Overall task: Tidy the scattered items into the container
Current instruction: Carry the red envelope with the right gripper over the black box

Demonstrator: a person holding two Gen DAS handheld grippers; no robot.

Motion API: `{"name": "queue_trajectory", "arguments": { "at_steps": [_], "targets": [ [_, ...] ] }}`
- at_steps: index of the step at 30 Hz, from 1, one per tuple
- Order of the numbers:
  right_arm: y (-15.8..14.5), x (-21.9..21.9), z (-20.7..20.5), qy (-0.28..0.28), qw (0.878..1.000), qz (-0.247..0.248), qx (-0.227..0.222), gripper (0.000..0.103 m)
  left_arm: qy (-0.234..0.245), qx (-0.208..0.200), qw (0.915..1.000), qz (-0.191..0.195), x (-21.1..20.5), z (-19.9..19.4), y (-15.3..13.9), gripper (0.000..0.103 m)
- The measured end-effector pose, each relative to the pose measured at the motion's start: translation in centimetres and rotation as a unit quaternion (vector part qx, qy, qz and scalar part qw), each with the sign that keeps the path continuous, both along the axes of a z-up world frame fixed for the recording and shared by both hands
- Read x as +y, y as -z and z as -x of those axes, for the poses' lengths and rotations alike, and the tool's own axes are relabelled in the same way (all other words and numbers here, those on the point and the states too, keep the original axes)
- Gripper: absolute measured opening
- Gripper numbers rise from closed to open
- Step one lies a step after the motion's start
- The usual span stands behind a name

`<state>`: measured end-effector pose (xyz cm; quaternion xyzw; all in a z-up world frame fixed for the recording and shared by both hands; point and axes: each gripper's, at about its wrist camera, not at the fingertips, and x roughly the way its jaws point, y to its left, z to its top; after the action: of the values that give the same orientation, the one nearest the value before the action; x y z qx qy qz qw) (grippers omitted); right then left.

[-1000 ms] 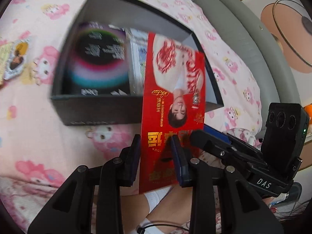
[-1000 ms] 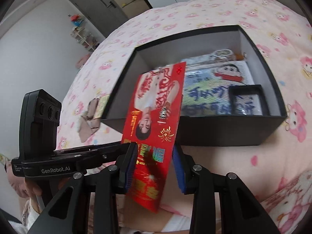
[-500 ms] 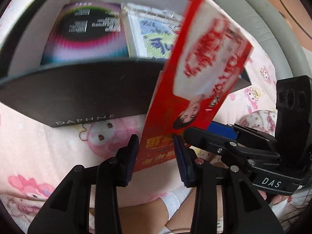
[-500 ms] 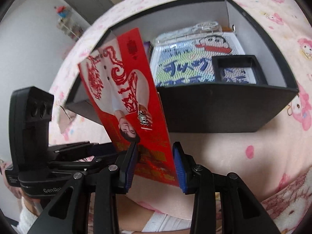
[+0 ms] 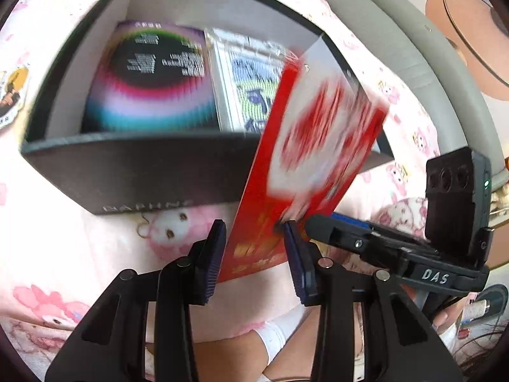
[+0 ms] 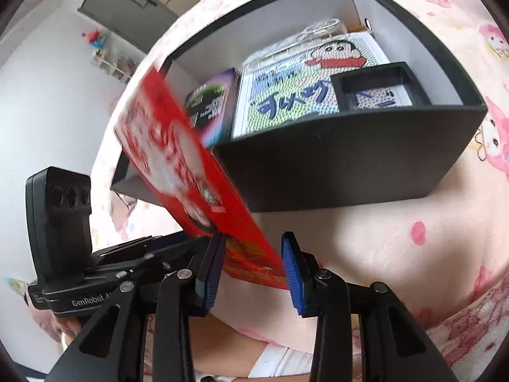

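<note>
Getting the flat red card printed with a portrait and gold lettering (image 5: 305, 172) into the black cardboard box with grey inner walls (image 6: 350, 165) calls for lifting its far end clear of the near wall, then laying it flat on the items already inside, not letting it catch on the rim. The card leans tilted across the box's near wall, its lower end between both grippers and its upper end over the opening; it is motion-blurred, glossy and thin, so it will likely flex and slide if released too soon.

The left gripper (image 5: 254, 254) has its jaws about half apart; the card's edge sits beside its right pad, and whether it is pinched I cannot tell. The right gripper (image 6: 253, 261) is also about half apart, the card's bottom edge spanning from pad to pad, seemingly held across its width.

Inside lie a rainbow-ringed black booklet (image 5: 149, 79), a bead-picture sheet with a cartoon boy (image 6: 318, 79) and a small black frame (image 6: 378, 86). The box rests on a pink cartoon-print bedspread (image 6: 397, 254).
</note>
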<state>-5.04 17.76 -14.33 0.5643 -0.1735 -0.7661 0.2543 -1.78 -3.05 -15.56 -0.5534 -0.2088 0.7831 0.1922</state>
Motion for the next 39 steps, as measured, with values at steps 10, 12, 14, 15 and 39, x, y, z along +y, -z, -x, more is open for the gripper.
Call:
{"name": "queue_trajectory", "arguments": {
  "at_steps": [10,12,14,15,39],
  "targets": [
    [0.1,-0.6,-0.3,0.005,1.0,-0.028,-0.01,0.033,-0.003,-0.002,0.9999,0.015,0.8,-0.2,0.6,0.038],
    [0.1,-0.2,-0.3,0.013,1.0,-0.025,-0.006,0.033,-0.005,0.008,0.9998,0.017,1.3,0.5,0.3,0.038],
    [-0.3,0.0,-0.4,0.015,1.0,-0.018,0.009,0.033,-0.001,0.012,0.9998,0.016,1.5,0.6,0.4,0.038],
    [-0.4,0.1,-0.6,0.013,1.0,-0.019,0.015,0.033,0.004,0.012,0.9999,0.012,1.8,0.8,0.5,0.038],
    [-3.9,-0.3,-2.0,-0.004,0.996,-0.039,0.074,0.03,0.0,0.081,0.9965,0.019,2.9,-0.2,-5.6,0.028]
  ]
}}
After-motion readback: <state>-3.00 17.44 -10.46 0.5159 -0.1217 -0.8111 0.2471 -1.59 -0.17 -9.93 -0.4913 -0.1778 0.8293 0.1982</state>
